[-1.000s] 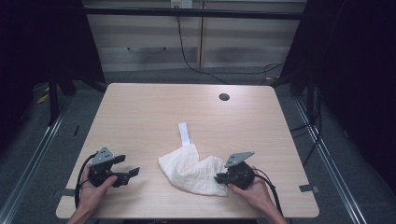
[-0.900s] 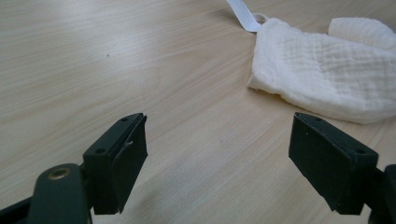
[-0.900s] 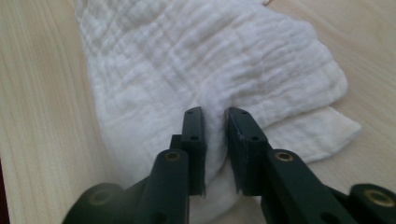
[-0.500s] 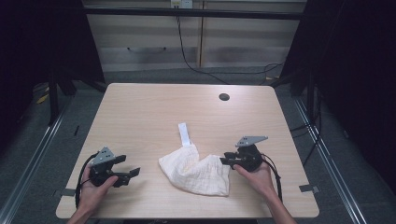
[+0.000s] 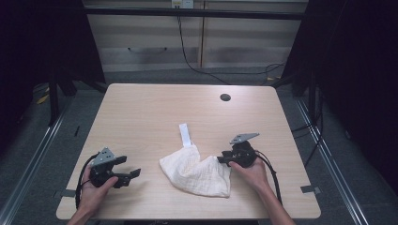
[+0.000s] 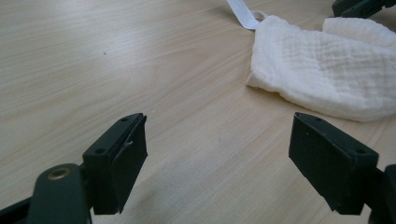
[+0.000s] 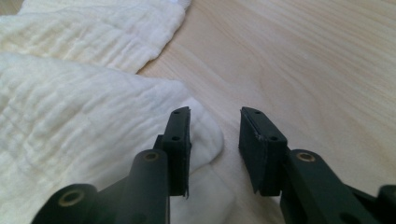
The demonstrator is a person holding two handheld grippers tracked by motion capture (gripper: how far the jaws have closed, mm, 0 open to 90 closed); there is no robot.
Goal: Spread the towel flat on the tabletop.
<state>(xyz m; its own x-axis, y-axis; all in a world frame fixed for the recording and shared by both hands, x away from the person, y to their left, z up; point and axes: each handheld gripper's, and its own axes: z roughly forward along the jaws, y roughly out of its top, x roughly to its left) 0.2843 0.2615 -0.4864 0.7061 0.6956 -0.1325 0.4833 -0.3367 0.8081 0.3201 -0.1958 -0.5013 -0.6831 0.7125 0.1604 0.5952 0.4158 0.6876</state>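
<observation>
A crumpled white cloth (image 5: 197,171) lies on the wooden table (image 5: 155,112), with a white strap (image 5: 186,135) running from its far edge. My right gripper (image 5: 224,159) sits at the cloth's right edge. In the right gripper view its jaws (image 7: 215,114) stand apart and have just been opening. A fold of the cloth (image 7: 84,116) bulges into the gap, and the pads do not press on it. My left gripper (image 5: 127,167) rests left of the cloth, open wide (image 6: 217,126) over bare wood. The cloth (image 6: 327,79) and strap (image 6: 243,11) lie beyond it.
A dark round hole (image 5: 225,97) sits in the table near its far right. The table's near edge runs just below both hands. Cables trail from each gripper. A cabinet and dark frame stand behind the table.
My right gripper has let go of the cloth's near right corner and moved away from the person along the cloth's right edge. The cloth has settled flatter. The left gripper has stayed put.
</observation>
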